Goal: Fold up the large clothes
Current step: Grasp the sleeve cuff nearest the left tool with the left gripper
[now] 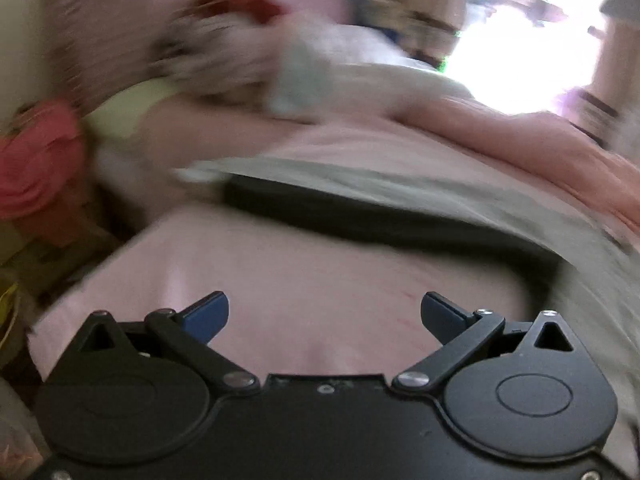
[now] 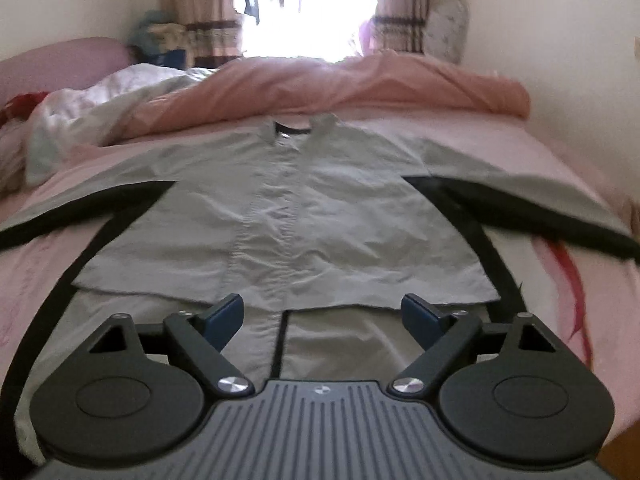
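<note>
On the pink bedsheet (image 2: 520,152) we have the grey shirt (image 2: 320,208) spread flat, front up, collar toward the window and both black-trimmed sleeves stretched out to the sides. Our right gripper (image 2: 322,312) hovers over the hem with its jaws wide apart, holding nothing. Our left gripper (image 1: 324,312) is likewise spread and empty, above bare sheet just short of the left sleeve (image 1: 360,200).

We judge the main risk to be the left side: that view is badly smeared, which suggests fast motion, and a hasty pinch could catch the sheet along with the sleeve or miss the cuff. The shirt's front panel ends above a longer back layer, so our right jaws might grab only one layer and skew the fold. The bunched peach duvet (image 2: 360,84) lies just beyond the collar and could snag a lifted edge.

We can read no brand, label or writing anywhere.
</note>
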Tool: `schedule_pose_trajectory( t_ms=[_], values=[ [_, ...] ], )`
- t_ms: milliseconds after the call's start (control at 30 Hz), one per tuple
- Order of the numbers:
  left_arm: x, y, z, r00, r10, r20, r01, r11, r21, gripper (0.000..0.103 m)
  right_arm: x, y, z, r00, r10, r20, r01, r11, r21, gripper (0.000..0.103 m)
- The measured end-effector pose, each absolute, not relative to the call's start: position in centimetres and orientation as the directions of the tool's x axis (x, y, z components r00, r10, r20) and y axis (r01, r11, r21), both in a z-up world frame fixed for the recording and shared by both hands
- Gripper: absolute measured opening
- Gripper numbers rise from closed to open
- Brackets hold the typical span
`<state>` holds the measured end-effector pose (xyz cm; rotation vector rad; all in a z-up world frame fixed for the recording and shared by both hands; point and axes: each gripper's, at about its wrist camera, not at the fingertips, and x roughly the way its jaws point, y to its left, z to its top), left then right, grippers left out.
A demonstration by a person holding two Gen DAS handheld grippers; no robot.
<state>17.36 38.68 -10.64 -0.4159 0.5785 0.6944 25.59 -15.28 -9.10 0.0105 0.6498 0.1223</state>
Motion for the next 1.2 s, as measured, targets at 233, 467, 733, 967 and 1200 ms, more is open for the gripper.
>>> schedule_pose_trajectory(
  t_ms=[233,467,733,967,1200],
  values=[
    [20.9,54.2,-14.2,0.494,0.577,-0.651,-0.856,0.454,-0.247,0.103,29.6,-17.2,-11.1,0.779,0.049,-0.625,0.017,0.995,0.099,0.103],
    [25.7,59.7,-16.0,0.484,0.571,-0.664,-0.856,0.468,-0.221,0.039,34.0,-16.8,-12.7,0.726,-0.053,-0.686,0.081,0.997,0.009,0.103],
    [29.0,54.6,-11.5,0.393,0.737,-0.55,-0.889,0.458,-0.021,0.005,35.5,-17.6,-12.6,0.727,-0.081,-0.682,0.052,0.997,-0.063,0.103],
    [36.7,37.4,-2.6,0.687,0.621,-0.378,-0.677,0.736,-0.022,0.005,40.1,-20.0,-11.3,0.717,-0.204,-0.667,0.08,0.974,-0.211,0.103],
    [47.9,16.3,-2.6,0.843,0.396,-0.363,-0.405,0.913,0.054,0.005,44.8,-24.7,-11.4,0.69,-0.194,-0.698,0.118,0.981,-0.155,0.103]
  ],
)
